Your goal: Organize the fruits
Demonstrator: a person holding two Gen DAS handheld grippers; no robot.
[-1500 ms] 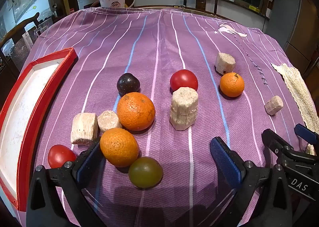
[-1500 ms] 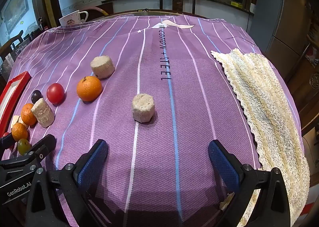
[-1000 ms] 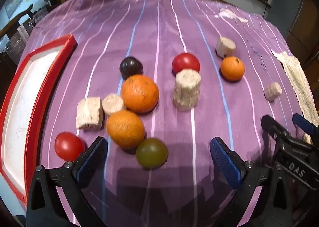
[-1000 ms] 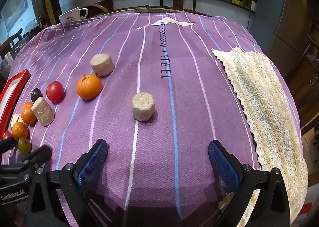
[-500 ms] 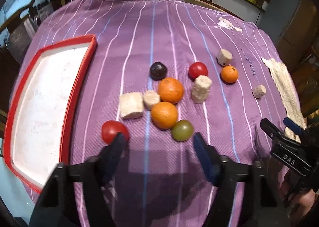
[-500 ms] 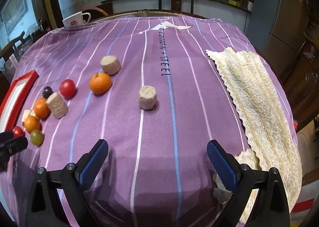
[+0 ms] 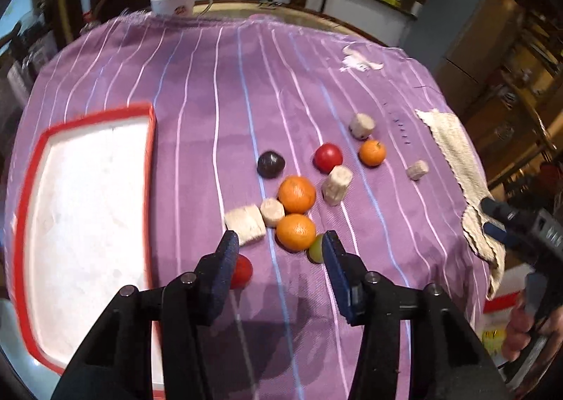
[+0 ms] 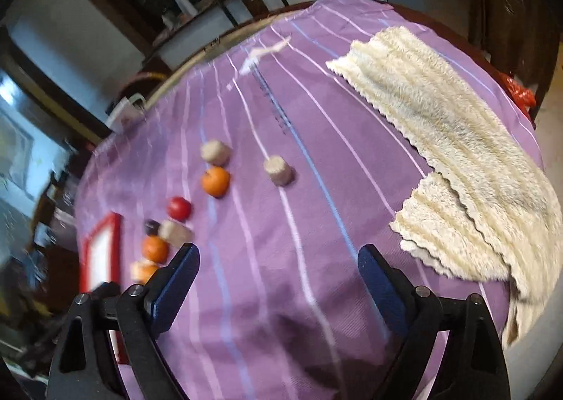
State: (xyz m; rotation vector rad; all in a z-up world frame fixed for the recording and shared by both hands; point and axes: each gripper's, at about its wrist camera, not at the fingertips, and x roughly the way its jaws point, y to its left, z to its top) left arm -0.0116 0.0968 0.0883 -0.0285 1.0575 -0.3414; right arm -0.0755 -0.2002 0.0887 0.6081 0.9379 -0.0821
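Purple striped tablecloth [image 7: 218, 125] carries the fruit. From the left wrist we find the left gripper [image 7: 278, 255] empty, jaws closing, above the near orange [image 7: 295, 232], green grape [image 7: 316, 249] and tomato [image 7: 241, 271]; red-rimmed tray [image 7: 151, 189] at the left edge. From the right wrist, the right gripper [image 8: 278, 280], empty, narrowing slightly, stands farther off.

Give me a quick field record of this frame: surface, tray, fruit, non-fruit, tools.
surface: purple striped cloth
tray: red-rimmed tray, nothing in it, left of the fruit
fruit: three oranges, two red tomatoes, dark plum, green fruit
non-fruit: pale cut chunks, cream towel
left tool: closing, nothing between the pads
right tool: closing, holds nothing
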